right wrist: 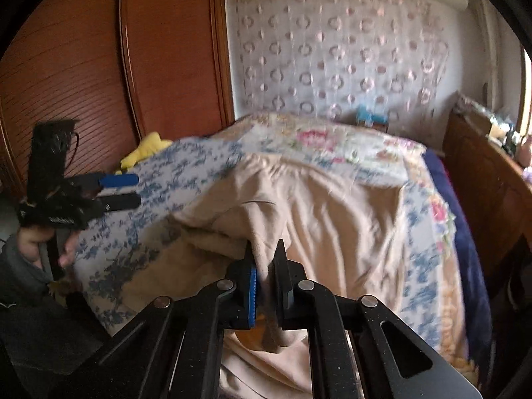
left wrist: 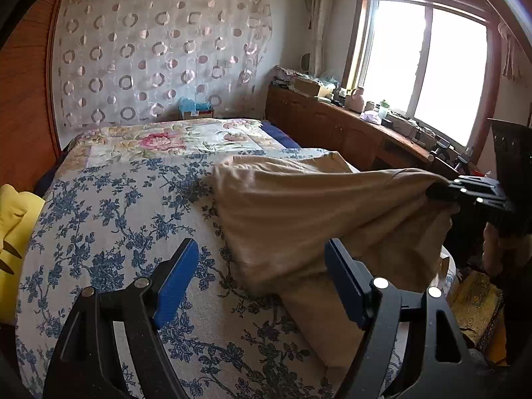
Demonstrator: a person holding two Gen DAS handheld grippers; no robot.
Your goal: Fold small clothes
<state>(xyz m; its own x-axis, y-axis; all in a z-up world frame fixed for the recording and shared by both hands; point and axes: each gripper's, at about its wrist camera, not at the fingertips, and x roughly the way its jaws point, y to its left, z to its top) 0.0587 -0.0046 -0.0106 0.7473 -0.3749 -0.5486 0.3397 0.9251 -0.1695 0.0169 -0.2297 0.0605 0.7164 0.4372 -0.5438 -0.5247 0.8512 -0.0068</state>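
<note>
A beige garment [left wrist: 316,206] lies on the blue-flowered bedsheet [left wrist: 116,216], its near right corner pulled up off the bed. My right gripper [right wrist: 264,249] is shut on that corner, and cloth [right wrist: 332,216] bunches between its pads. The left wrist view shows the right gripper [left wrist: 435,191] pinching the raised corner at the right edge. My left gripper [left wrist: 262,249] hangs open just above the sheet at the garment's near left edge, with nothing pressed between its blue pads. In the right wrist view the left gripper [right wrist: 138,189] sits at the far left, held by a hand.
A yellow garment [left wrist: 13,219] lies at the bed's left edge beside a wooden wardrobe [right wrist: 83,66]. A pink-flowered quilt [left wrist: 159,139] covers the head of the bed. A wooden cabinet [left wrist: 332,126] with clutter runs under the window on the right.
</note>
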